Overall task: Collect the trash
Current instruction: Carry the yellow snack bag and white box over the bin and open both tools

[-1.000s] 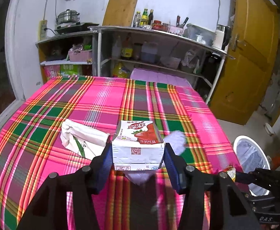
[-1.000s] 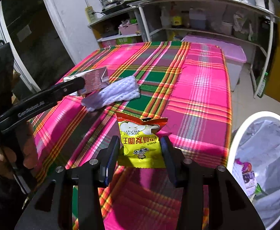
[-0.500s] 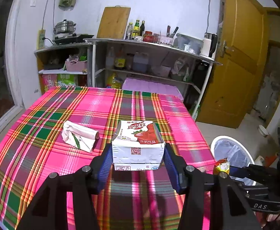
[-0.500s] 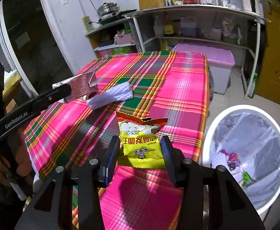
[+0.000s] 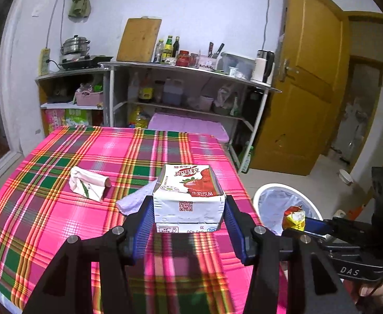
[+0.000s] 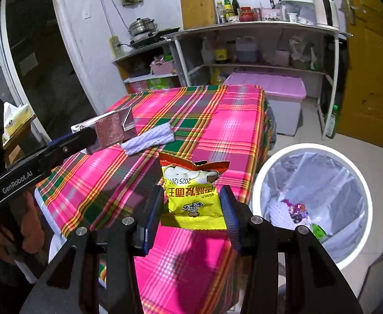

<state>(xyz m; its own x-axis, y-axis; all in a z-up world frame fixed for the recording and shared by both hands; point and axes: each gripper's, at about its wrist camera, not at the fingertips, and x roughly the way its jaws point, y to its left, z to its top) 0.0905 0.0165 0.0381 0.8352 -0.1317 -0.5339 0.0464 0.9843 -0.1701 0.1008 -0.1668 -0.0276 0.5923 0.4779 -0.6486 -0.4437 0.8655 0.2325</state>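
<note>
Got the strawberry milk carton (image 5: 189, 198) clamped in my left gripper (image 5: 187, 225) and the yellow snack bag (image 6: 191, 193) pinched in my right gripper (image 6: 191, 214), both above the table edge. The white bin (image 6: 309, 201) sits right beside it. That bag's floppy, so a bad drop could easily miss.

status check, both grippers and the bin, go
Left gripper shut on drink carton. Right gripper shut on yellow snack packet. Bin open beside table, nothing blocking.
</note>
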